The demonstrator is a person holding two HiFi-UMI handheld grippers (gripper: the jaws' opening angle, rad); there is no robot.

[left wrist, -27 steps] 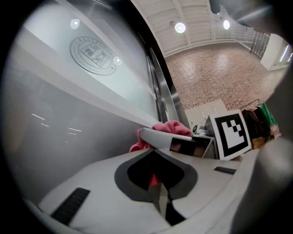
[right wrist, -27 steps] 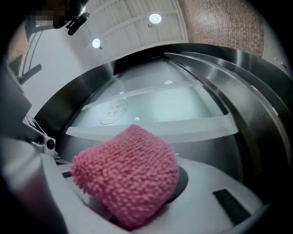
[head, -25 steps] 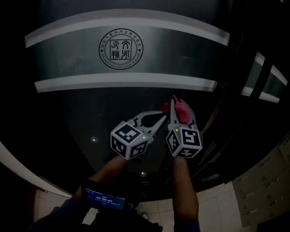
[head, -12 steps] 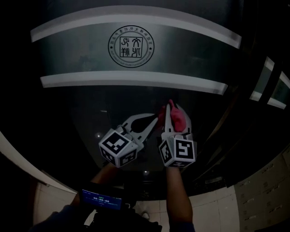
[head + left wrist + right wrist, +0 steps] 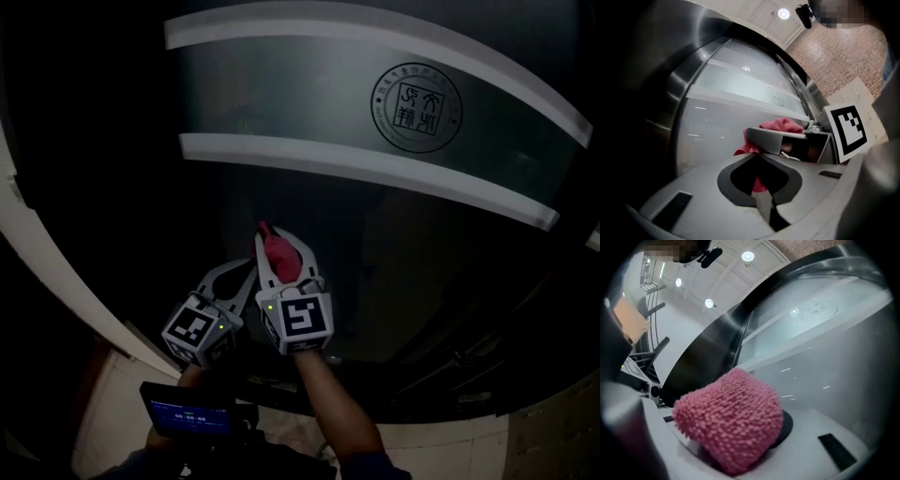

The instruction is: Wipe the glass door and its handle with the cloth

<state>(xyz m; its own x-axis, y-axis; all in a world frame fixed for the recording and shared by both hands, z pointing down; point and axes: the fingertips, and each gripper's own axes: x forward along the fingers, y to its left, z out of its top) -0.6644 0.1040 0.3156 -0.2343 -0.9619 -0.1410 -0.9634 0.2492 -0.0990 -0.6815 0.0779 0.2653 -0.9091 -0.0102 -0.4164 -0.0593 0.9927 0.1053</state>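
The cloth [image 5: 729, 420] is shaggy pink; the door [image 5: 309, 103] is dark grey with pale bands [image 5: 375, 169] and a black seal [image 5: 417, 96]; the cubes [image 5: 302, 321] are black-and-white patterned.

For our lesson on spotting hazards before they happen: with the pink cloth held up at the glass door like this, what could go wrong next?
1. The cloth is a bunched wad in the right gripper; if it slips, the hard jaw tips may scrape the glass door.
2. The left gripper, shut and empty, sits close beside it; the two might knock together during strokes.
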